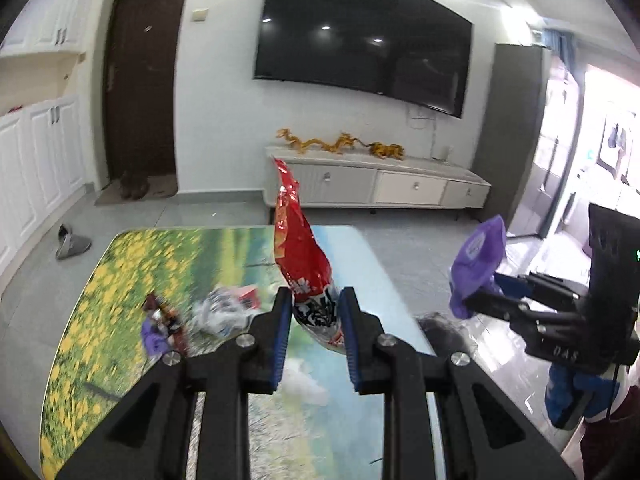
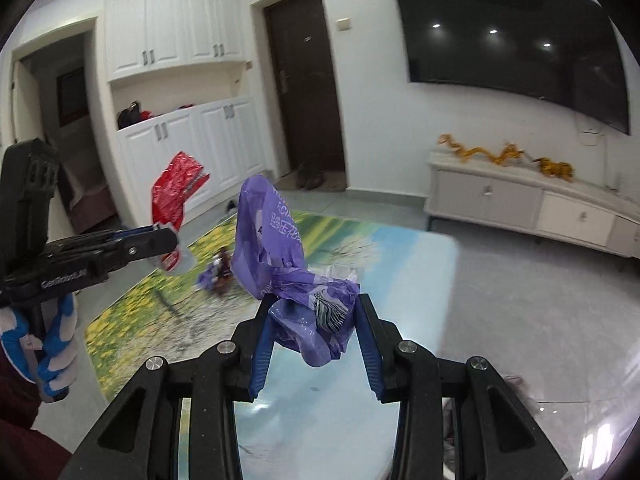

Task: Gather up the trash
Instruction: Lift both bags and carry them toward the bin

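A: What is each claw gripping?
B: The left claw (image 1: 316,300) is pinching a red wrapper (image 1: 298,248); the right claw (image 2: 316,308) is clamping a purple bag (image 2: 280,256). Both are hanging above the surface (image 1: 120,280).
A: And farther out?
B: More trash (image 1: 192,316) is lying on the surface; a TV (image 1: 360,40) is hanging on the wall beyond.

Both loads hang clear above the table (image 1: 120,280), with open air beneath them. From the left gripper (image 1: 316,304), a litter cluster (image 1: 200,312) on the tabletop lies at ten o'clock; the far tabletop at twelve is bare. The right gripper (image 1: 476,300) blocks the way at three o'clock. Beyond the table edge, open floor (image 1: 224,216) runs to the TV cabinet (image 1: 380,184) at twelve.
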Demonstrator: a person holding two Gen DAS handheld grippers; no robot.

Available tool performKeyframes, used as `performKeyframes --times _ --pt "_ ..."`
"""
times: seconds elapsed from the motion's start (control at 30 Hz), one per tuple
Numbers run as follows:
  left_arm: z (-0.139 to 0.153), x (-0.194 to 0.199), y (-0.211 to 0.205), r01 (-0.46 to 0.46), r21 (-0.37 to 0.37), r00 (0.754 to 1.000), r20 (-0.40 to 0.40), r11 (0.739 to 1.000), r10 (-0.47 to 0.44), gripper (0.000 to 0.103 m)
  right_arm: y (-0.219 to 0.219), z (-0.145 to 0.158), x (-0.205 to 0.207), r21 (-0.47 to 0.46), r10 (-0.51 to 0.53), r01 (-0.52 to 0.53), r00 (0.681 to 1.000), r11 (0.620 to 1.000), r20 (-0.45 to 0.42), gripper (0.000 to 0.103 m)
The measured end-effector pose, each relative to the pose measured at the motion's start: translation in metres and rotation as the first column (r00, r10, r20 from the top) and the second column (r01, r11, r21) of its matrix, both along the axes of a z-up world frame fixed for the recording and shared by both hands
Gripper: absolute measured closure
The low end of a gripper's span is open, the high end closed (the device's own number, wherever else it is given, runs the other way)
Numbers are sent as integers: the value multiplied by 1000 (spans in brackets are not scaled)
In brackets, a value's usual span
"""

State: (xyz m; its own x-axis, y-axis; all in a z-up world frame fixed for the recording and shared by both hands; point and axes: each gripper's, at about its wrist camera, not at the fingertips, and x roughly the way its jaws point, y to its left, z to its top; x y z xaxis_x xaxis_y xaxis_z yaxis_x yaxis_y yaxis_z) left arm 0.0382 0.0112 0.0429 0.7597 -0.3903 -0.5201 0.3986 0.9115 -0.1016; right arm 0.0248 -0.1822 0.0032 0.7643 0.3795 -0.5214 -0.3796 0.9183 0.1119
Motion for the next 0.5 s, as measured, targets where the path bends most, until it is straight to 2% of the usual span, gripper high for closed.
performKeyframes --times 0.13,0.27,0.5 --pt "2 7 -43 89 7 996 -8 996 -89 80 -41 2 -3 17 -126 126 992 992 19 66" --pt "-5 18 -97 186 41 982 -50 982 -184 80 -81 -6 -5 55 -236 235 972 970 16 66" --pt "-36 42 -191 313 122 946 -133 942 -297 80 -160 -49 0 98 -411 420 906 902 -100 64"
